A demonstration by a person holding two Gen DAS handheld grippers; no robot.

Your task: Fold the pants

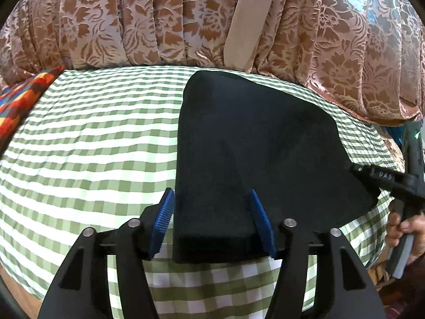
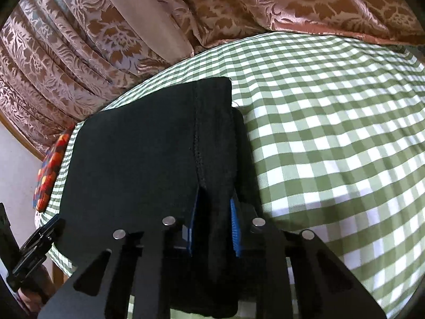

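The black pants (image 1: 252, 143) lie folded on the green-and-white checked cloth (image 1: 93, 133). My left gripper (image 1: 212, 199) is open, its blue pads either side of the pants' near left corner; the left pad is beside the edge, the right pad rests on the fabric. My right gripper (image 2: 213, 210) is shut on a fold of the pants (image 2: 148, 159) at their right edge, near a stitched seam. The right gripper also shows in the left wrist view (image 1: 377, 175), at the pants' right edge.
Brown floral curtains (image 1: 159, 21) hang behind the table. A bright multicoloured cloth (image 1: 18, 101) lies at the far left edge. A hand (image 1: 403, 228) holds the right gripper's handle. The checked cloth (image 2: 332, 133) stretches right of the pants.
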